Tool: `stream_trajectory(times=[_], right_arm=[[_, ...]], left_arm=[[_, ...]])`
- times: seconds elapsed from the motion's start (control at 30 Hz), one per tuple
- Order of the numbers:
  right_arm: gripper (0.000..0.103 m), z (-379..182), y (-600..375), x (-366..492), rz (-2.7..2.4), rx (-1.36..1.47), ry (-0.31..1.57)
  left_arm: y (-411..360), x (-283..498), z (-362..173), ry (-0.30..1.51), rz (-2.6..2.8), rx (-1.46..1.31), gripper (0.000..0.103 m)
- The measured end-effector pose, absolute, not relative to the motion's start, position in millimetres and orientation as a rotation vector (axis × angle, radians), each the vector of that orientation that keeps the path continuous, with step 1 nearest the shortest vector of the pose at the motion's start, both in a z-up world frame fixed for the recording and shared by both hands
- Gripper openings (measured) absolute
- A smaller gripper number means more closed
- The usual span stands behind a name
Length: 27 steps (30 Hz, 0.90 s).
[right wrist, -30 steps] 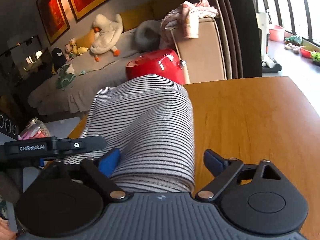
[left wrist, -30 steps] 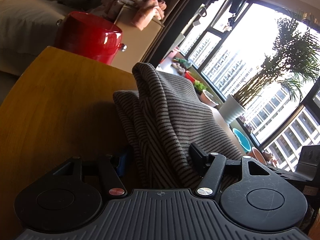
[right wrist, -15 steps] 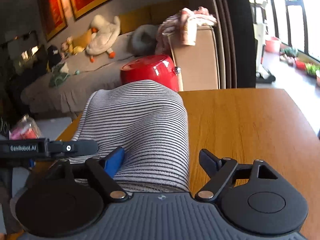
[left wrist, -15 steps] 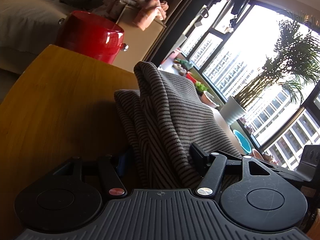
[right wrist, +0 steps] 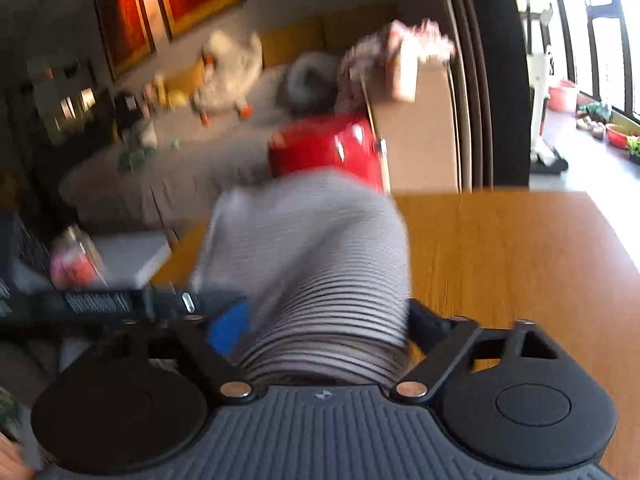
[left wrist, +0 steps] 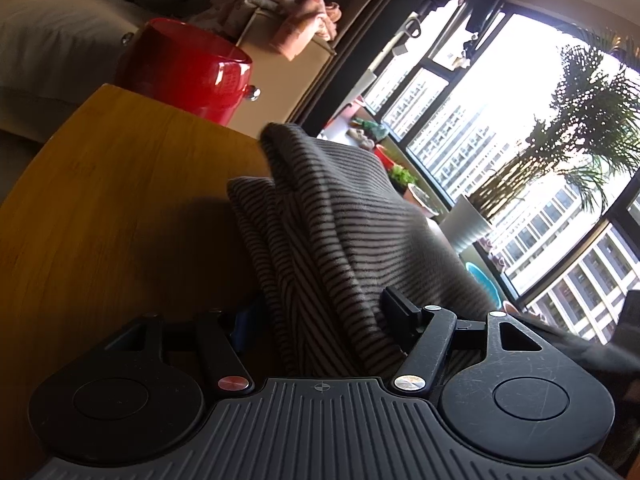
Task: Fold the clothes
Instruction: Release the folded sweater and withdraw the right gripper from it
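Warm wooden surface (left wrist: 120, 208), red glossy container (left wrist: 188, 68) beyond its far edge, grey sofa (right wrist: 168, 172) with plush toys along the far wall, red framed paintings (right wrist: 168, 4) above, tall sunlit windows (left wrist: 500, 120) right, potted palm (left wrist: 568, 128), high-rise facades outside

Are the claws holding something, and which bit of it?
Both claws, left and right, grip the folded striped garment at its near end, one on each side.

Place: I'm working in a home living room.
Evidence: sofa (right wrist: 168, 184) with plush goose (right wrist: 232, 68), framed paintings (right wrist: 168, 4), wooden table (right wrist: 500, 248), balcony windows (left wrist: 500, 128).
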State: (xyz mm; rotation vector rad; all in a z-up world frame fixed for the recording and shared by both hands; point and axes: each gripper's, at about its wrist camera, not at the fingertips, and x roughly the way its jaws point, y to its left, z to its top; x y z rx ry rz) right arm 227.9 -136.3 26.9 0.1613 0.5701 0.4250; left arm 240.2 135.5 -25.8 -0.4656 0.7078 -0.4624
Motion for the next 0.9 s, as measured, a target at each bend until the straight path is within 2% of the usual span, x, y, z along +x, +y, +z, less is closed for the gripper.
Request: stream_trajectory(times=[0.13,0.23,0.5,0.9], right_arm=[[0.081,37.5,-140.6,230.4,0.411,0.078,0.55],[0.092,38.9,-143.9,228.7,0.392,0.084,0.534],[0.095,0.2,-134.9,242.8,0.302,0.079,0.607],[0.095,27.2,-145.9,231.4,0.368,0.117,0.612]], left_arm=[[131.0,241.1,-25.7,0.702,-0.472,-0.455,0.071],[131.5,242.7,-26.4,0.701,-0.476,-0.459,0.072],[129.9,241.5,-25.7,0.699,-0.467,-0.442,0.073],[128.9,240.4,-23.8,0.698,-0.446,-0.425,0.076]])
